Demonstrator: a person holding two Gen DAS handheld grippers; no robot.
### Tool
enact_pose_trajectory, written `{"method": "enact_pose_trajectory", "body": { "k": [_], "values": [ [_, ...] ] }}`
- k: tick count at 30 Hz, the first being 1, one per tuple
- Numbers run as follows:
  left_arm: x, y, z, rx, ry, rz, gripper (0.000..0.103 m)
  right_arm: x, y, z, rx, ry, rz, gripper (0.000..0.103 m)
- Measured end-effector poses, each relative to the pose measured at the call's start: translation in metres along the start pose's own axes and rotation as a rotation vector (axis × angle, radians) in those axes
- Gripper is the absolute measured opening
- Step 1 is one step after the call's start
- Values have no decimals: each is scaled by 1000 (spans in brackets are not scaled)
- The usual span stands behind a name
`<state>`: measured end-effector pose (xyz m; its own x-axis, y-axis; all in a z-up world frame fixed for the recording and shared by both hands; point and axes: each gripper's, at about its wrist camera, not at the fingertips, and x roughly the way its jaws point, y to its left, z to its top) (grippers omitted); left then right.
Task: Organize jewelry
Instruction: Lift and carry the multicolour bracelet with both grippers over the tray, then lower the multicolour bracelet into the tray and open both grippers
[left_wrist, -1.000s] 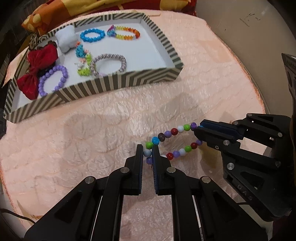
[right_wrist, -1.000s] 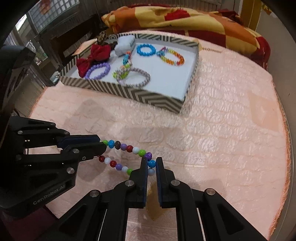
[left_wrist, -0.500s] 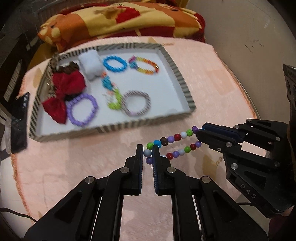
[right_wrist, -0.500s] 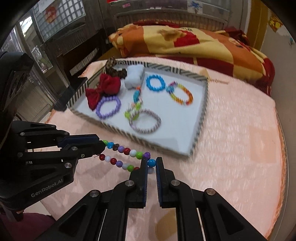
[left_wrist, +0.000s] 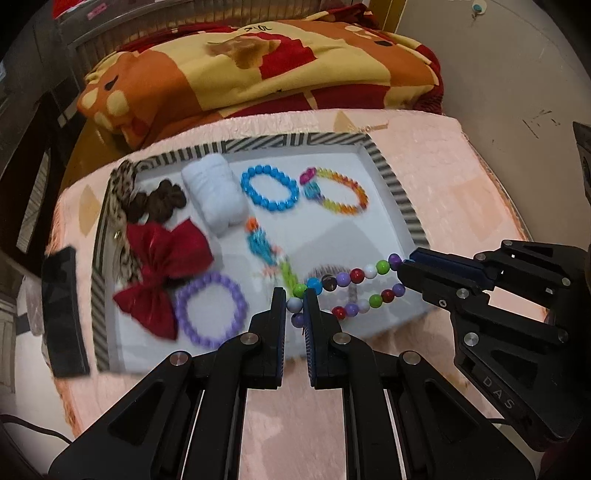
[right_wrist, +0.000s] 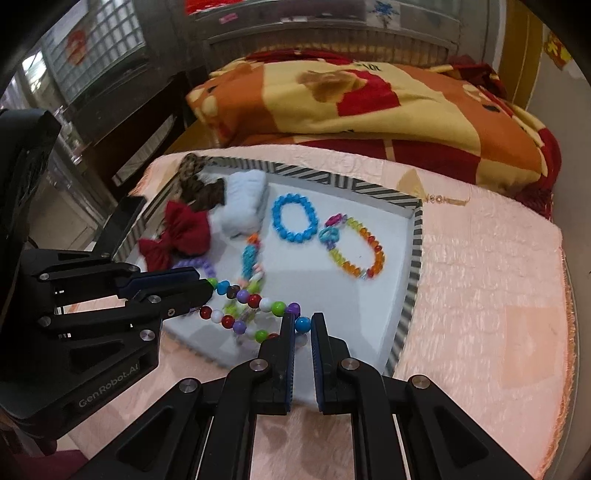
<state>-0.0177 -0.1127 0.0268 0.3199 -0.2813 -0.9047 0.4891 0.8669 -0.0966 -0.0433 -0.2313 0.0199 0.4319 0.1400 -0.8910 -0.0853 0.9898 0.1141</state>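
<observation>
**Both grippers clamped on one bracelet**

My left gripper (left_wrist: 294, 306) and right gripper (right_wrist: 303, 325) each pinch an end of the multicoloured round-bead bracelet (left_wrist: 354, 275), stretched between them (jaws nearly together) above the striped-rim white tray (left_wrist: 391, 181).

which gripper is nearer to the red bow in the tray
Left. The left gripper holds its end of the bead bracelet near the red bow; the right gripper holds the end farther away.

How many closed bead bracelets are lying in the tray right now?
3 clearly: blue bracelet at the back centre, rainbow bracelet to its right, purple bracelet at the front left. A fourth ring looks partly hidden behind the held multicolour bracelet.
</observation>
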Motion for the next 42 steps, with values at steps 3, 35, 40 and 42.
{"method": "enact_pose_trajectory", "body": {
  "k": [3,35,40,42],
  "values": [
    [14,0,16,20,13,-3,8,12,-12,7,36,19,-4,8],
    [72,14,45,19,81,45,38,31,-42,11,207,-6,-13,33],
    [42,15,31,14,11,95,41,9,-33,5,238,-65,-13,34],
    [29,17,24,9,-16,115,41,-2,-30,-1,245,-91,-18,39]
  ]
}}
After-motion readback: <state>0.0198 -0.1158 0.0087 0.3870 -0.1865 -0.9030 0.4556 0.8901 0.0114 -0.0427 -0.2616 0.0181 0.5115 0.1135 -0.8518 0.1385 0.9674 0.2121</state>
